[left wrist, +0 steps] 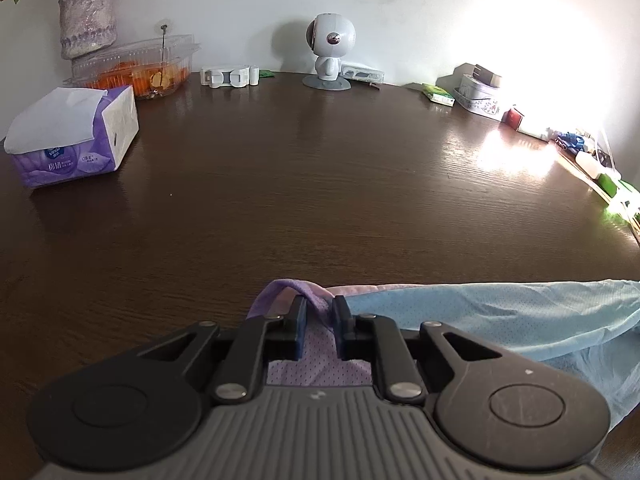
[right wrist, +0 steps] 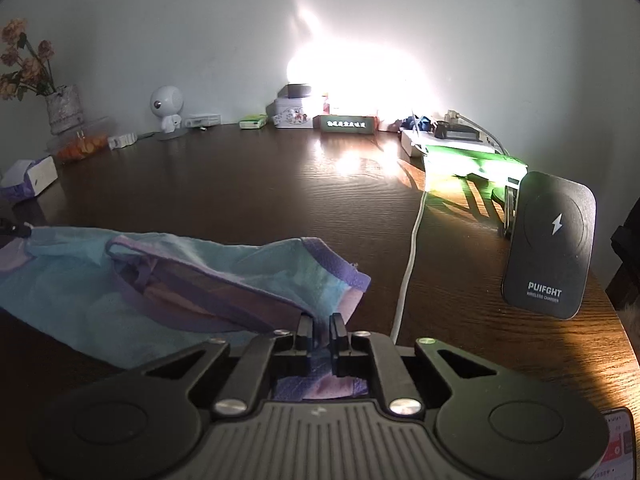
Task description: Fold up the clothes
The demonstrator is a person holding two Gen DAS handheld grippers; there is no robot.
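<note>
Garment (right wrist: 120,280), light blue with purple trim, lies low in both frames on the dark table (left wrist: 320,180), its long axis running side to side between the two tongs. Left tongs (left wrist: 320,312): jaws nearly closed, pinching a purple edge at bottom centre; the blue cloth trails off to the right of frame. Right tongs (right wrist: 320,332): jaws nearly closed on the trimmed corner; the cloth spreads toward lower left. Both hold an end, neither nearer. Judgement: next move carries both ends together.

A tissue box (left wrist: 72,136) and robot figurine (left wrist: 330,50) sit well apart.
</note>
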